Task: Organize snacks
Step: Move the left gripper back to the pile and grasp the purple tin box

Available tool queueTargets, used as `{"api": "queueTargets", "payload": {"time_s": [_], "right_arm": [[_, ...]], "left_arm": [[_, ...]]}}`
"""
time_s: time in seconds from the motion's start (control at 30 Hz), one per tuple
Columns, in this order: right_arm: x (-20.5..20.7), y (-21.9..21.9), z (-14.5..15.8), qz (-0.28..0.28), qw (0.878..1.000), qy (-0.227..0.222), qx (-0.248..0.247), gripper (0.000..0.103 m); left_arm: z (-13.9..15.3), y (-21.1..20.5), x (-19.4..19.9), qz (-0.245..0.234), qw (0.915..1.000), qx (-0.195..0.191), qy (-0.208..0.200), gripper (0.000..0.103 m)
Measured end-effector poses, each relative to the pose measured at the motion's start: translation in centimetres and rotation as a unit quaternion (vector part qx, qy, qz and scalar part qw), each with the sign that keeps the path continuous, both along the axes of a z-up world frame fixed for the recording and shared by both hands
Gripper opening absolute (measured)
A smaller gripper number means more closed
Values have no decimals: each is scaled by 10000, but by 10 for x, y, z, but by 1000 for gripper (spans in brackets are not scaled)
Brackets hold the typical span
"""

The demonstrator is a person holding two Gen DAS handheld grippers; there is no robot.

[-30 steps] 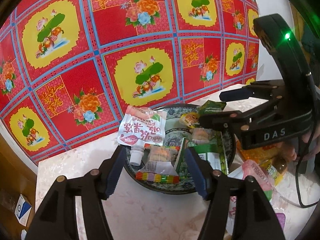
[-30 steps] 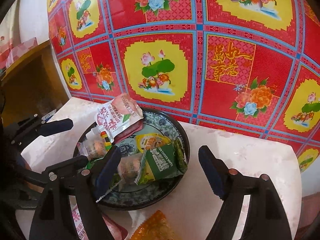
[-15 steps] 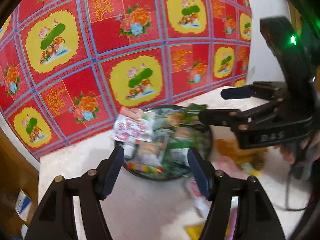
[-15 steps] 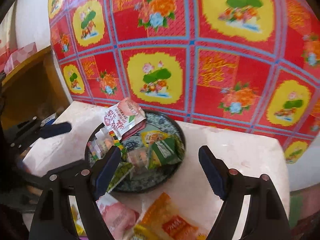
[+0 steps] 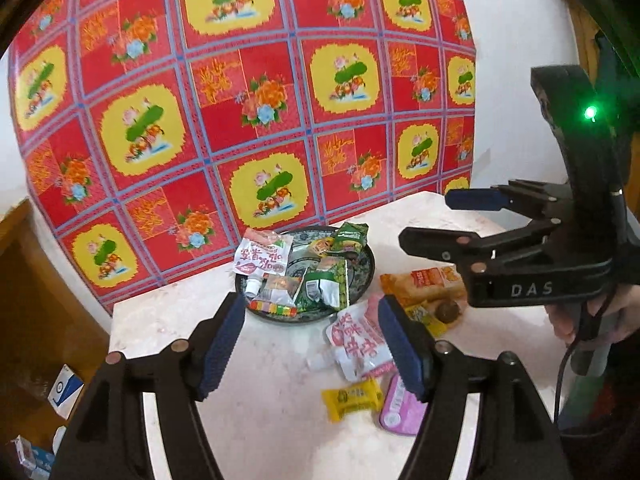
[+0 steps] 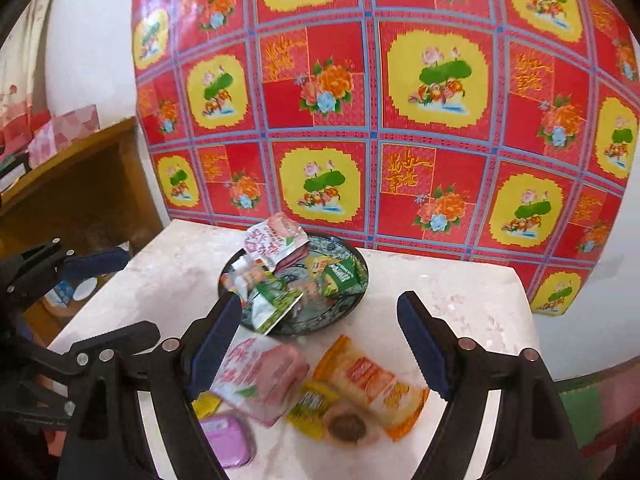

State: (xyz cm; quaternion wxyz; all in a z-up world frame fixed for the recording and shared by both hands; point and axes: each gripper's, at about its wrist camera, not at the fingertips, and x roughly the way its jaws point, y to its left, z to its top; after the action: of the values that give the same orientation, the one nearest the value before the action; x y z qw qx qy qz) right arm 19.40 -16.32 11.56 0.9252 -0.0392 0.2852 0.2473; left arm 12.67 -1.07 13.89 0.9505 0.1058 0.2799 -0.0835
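Grippers first: we find the left gripper [image 5: 311,342] with its jaws spread wide and nothing between them, hovering above the marble table [image 5: 260,400]. The right gripper [image 6: 320,344] is likewise agape and empty.

Nearest to us on the table lie a pink tin [image 5: 400,408] and a yellow candy [image 5: 352,398], side by side. Just beyond we note a white-and-pink spouted pouch [image 5: 356,340], then a yellow packet [image 6: 312,402], a round brown sweet [image 6: 346,426] and an orange snack bag [image 6: 368,380], all close together.

Further back stands the patterned dish [image 5: 366,270], heaped with snacks: a second spouted pouch [image 5: 262,258] overhanging its left rim, green packets [image 5: 326,286] and a rainbow candy strip [image 5: 272,308] at the near edge. Behind the table hangs a red floral cloth [image 5: 260,100].
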Motion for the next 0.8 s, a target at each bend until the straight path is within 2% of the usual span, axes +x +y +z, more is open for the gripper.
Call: {"api": "queueTargets", "payload": {"time_s": [0.33,0.5,0.67,0.8], "right_arm": [[-46,-13,-4,64,9998,-60,197,82],[-66,-17,-13,138,9998,-37,134,82],[-87,-16,-24,141,9998,-153,-52,82],[-97,-18,-38,141,9999,-50,-5,82]], "left_arm": [[-2,7,-40,283,9994,-146,-130,76],[-12,9,-58,338,9989,-293,-112,76],[-25,4,-69,428,9987,-218,-146,76],[-39,5,-73,450,9984,-354,-2,76]]}}
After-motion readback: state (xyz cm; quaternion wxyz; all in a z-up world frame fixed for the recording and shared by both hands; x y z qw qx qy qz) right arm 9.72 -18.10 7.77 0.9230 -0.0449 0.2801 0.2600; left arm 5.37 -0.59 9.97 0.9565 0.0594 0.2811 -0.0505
